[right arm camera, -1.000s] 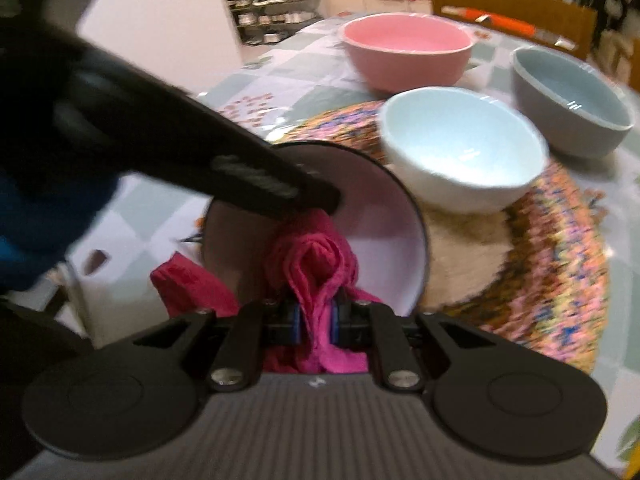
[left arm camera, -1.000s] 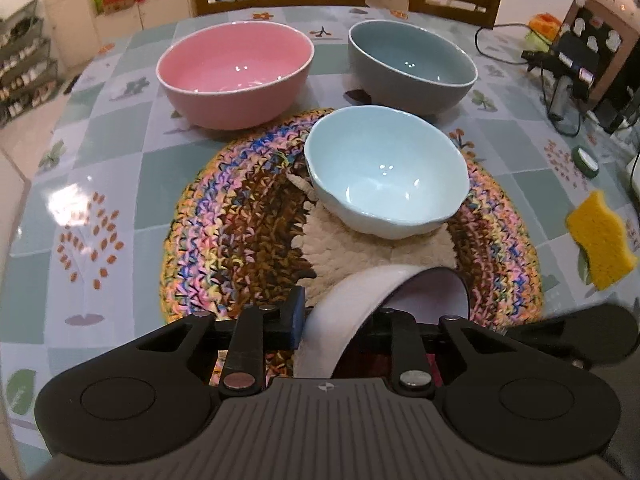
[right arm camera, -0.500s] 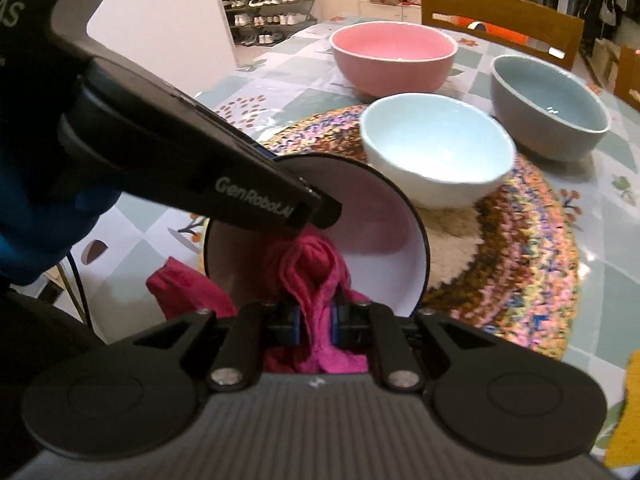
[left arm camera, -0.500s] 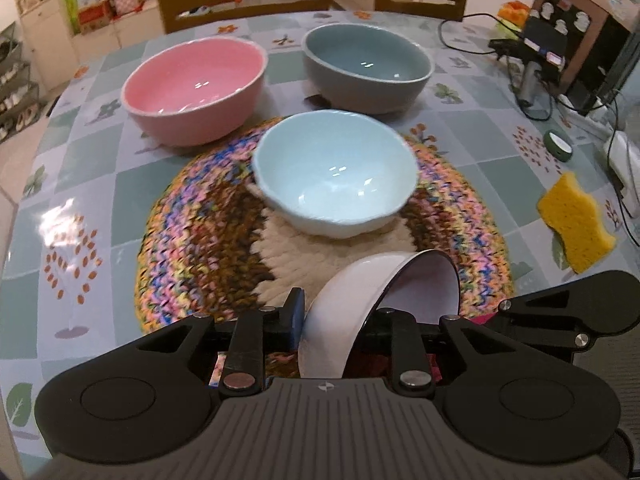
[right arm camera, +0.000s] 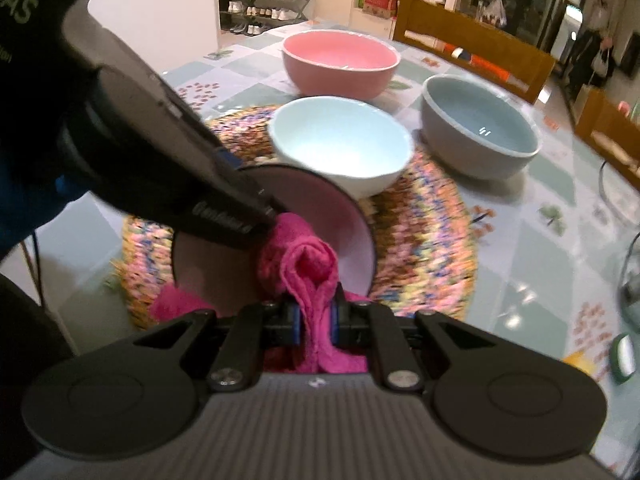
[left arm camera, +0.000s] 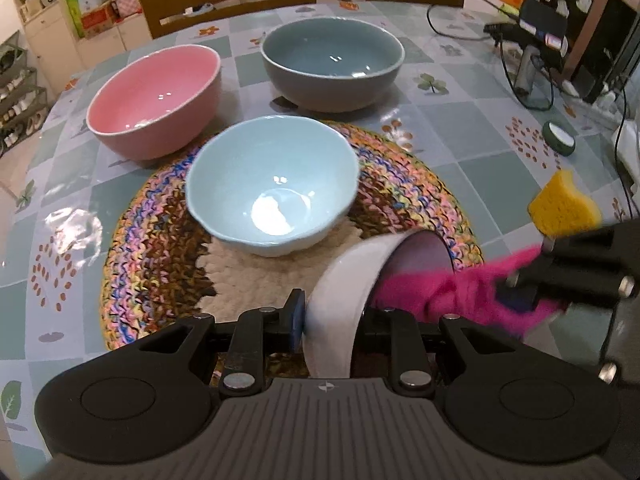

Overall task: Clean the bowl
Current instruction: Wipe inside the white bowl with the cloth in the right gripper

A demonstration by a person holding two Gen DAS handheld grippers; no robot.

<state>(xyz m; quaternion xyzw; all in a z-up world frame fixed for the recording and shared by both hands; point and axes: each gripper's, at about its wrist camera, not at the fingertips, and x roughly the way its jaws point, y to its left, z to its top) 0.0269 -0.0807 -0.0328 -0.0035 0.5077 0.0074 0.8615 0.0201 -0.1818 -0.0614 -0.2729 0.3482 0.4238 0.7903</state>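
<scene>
The left claw (left arm camera: 330, 320) is clenched on the rim of a tilted white bowl (left arm camera: 344, 288), held above the bench's near edge. The right claw (right arm camera: 316, 316) grasps a pink cloth (right arm camera: 298, 264), apparently pressed inside the bowl, though blur obscures contact.

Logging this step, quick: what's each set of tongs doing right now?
Left tongs: closed on the white bowl's rim.
Right tongs: closed on the pink cloth.
</scene>
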